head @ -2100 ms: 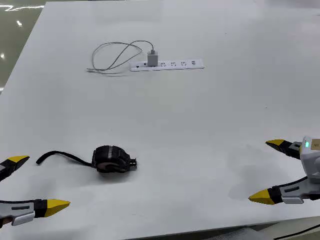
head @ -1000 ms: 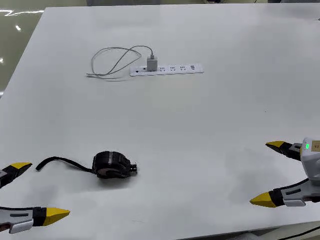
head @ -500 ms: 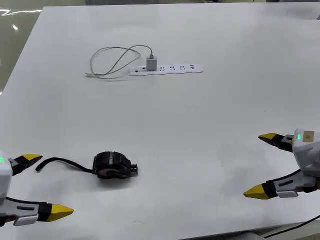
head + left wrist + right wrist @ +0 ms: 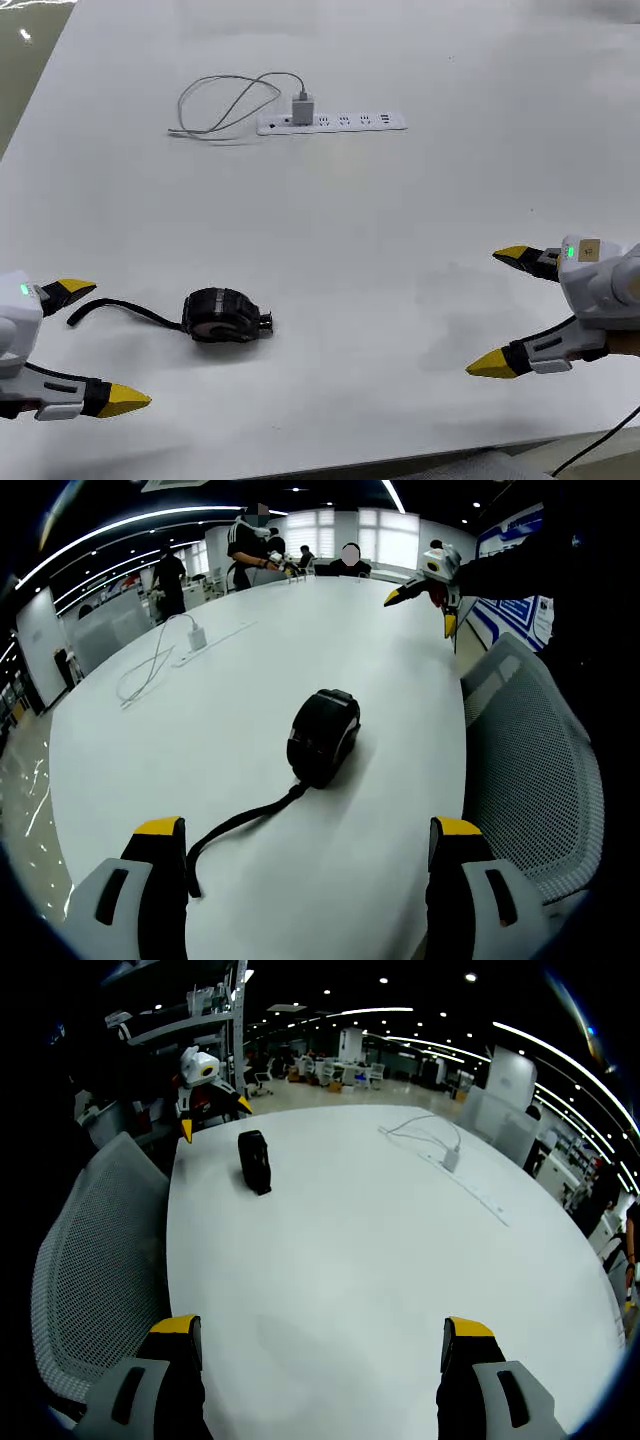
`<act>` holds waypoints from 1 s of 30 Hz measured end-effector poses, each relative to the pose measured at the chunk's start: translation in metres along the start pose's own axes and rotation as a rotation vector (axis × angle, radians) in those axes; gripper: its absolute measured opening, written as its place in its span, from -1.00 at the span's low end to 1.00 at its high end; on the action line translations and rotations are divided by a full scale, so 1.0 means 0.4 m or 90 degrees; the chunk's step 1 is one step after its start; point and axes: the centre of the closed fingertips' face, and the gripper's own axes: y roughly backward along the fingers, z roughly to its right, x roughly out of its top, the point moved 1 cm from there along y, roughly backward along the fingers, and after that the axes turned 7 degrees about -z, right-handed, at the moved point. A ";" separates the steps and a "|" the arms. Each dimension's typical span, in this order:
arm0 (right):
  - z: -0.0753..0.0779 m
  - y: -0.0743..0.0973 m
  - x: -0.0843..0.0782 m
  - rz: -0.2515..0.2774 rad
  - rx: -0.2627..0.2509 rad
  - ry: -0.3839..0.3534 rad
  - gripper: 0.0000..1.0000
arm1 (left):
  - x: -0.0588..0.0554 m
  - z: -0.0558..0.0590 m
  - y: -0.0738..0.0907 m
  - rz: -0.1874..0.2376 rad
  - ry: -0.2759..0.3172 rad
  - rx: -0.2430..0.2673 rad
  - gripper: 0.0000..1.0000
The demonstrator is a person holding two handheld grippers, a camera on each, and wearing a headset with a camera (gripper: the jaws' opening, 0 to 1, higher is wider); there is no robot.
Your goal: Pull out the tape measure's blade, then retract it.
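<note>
Head view: the tape measure lies on the table near my left gripper, jaws wide; my right gripper, equally wide, is well apart. Left gripper view: case dead ahead — I'd clamp its body, avoiding the strap. Right gripper view: it sits far off, its details too small to tell.

Power strip, charger and cable on white table.

- The white table is bare across the middle and right of the head view, leaving free passage between the right gripper and the tape measure.
- The tape measure's black strap lies at lower left and ends just beside the left gripper.
- A power strip and a looped cable sit at upper left, well apart.
</note>
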 end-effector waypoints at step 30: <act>0.008 -0.063 0.122 0.029 0.029 0.051 0.98 | 0.144 -0.016 -0.098 -0.055 -0.173 -0.059 0.93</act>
